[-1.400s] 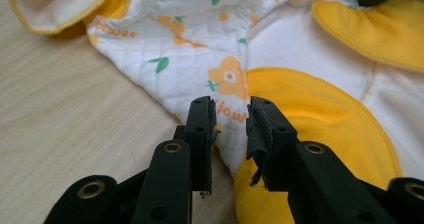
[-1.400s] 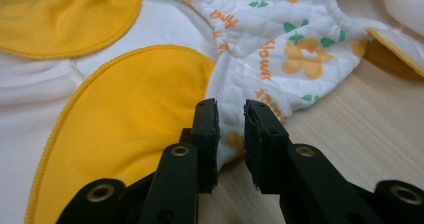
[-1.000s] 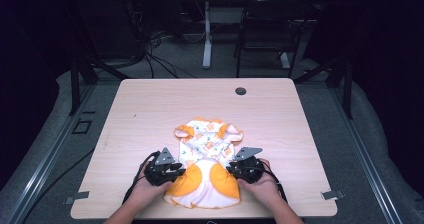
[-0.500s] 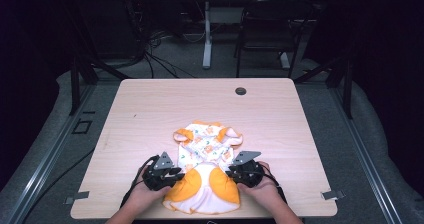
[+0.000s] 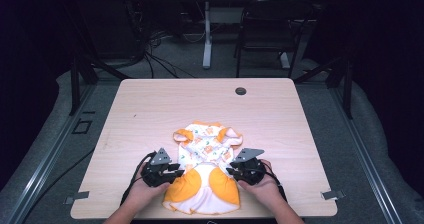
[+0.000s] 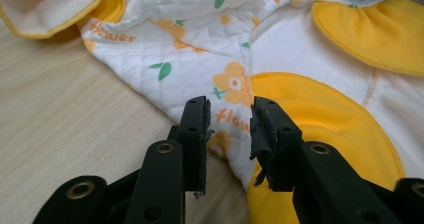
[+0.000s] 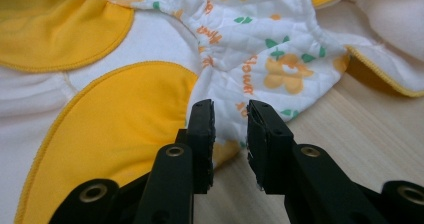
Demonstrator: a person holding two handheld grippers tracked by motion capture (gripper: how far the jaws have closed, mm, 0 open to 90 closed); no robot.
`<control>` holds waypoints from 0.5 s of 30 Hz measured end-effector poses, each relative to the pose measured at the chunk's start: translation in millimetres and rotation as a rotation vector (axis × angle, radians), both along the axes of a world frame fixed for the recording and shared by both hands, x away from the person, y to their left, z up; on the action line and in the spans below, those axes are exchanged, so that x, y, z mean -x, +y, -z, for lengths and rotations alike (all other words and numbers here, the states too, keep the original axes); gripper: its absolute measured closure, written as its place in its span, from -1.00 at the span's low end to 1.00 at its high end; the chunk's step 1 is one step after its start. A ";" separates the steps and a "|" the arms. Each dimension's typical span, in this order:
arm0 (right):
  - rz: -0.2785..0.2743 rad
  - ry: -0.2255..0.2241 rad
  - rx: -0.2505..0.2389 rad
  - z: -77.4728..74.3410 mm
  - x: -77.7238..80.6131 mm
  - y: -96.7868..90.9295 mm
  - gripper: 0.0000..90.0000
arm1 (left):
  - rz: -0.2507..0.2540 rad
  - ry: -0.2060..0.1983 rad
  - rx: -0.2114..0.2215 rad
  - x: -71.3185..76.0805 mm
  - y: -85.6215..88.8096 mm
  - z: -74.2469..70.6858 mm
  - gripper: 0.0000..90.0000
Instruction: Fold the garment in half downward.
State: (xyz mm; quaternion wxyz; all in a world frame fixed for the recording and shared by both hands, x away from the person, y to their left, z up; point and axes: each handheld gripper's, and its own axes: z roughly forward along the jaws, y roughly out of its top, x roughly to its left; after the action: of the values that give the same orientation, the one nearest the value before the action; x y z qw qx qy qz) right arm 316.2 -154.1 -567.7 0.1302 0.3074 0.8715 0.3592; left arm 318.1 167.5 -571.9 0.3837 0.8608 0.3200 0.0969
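Note:
A small dress (image 5: pixel 204 151) lies flat on the wooden table (image 5: pixel 150 109), white quilted top with orange flowers, yellow petal skirt toward the person. My left gripper (image 5: pixel 175 173) sits at its waist on the left side and my right gripper (image 5: pixel 231 172) at the waist on the right. Both pairs of jaws have just been opening. In the left gripper view the gripper (image 6: pixel 229 119) stands open, with the dress (image 6: pixel 200 69) edge lying in the gap, not pinched. In the right gripper view the gripper (image 7: pixel 230 116) is likewise open over the dress (image 7: pixel 250 44) edge.
A black round grommet (image 5: pixel 241 91) sits in the table's far middle. The skirt hem lies close to the table's front edge. Beyond the table stand a dark chair (image 5: pixel 265 34) and a white desk leg (image 5: pixel 206 39), with cables on the floor.
Both pairs of jaws have spread wider and let go of the dress's waist. The dress has settled slightly nearer the front edge. The hands have stayed where they were.

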 end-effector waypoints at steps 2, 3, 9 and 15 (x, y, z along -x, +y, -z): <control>0.001 -0.005 -0.007 -2.1 -1.4 -1.2 0.59 | 0.004 0.012 0.001 -2.4 1.3 0.3 0.46; 0.004 -0.004 -0.010 -3.0 -2.0 -1.9 0.58 | 0.005 0.022 0.003 -3.5 1.4 1.3 0.44; 0.019 0.014 -0.029 -8.1 -8.6 -7.0 0.55 | 0.005 0.034 -0.008 -12.7 3.1 1.0 0.38; 0.036 0.025 -0.060 -18.1 -19.2 -12.1 0.56 | -0.015 0.035 0.029 -27.0 3.9 -12.7 0.41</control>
State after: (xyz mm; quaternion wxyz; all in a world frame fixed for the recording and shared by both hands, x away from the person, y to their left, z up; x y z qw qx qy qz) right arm 335.5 -166.2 -549.6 0.1162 0.3315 0.8561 0.3789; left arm 345.1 171.4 -559.2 0.3899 0.8542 0.3345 0.0801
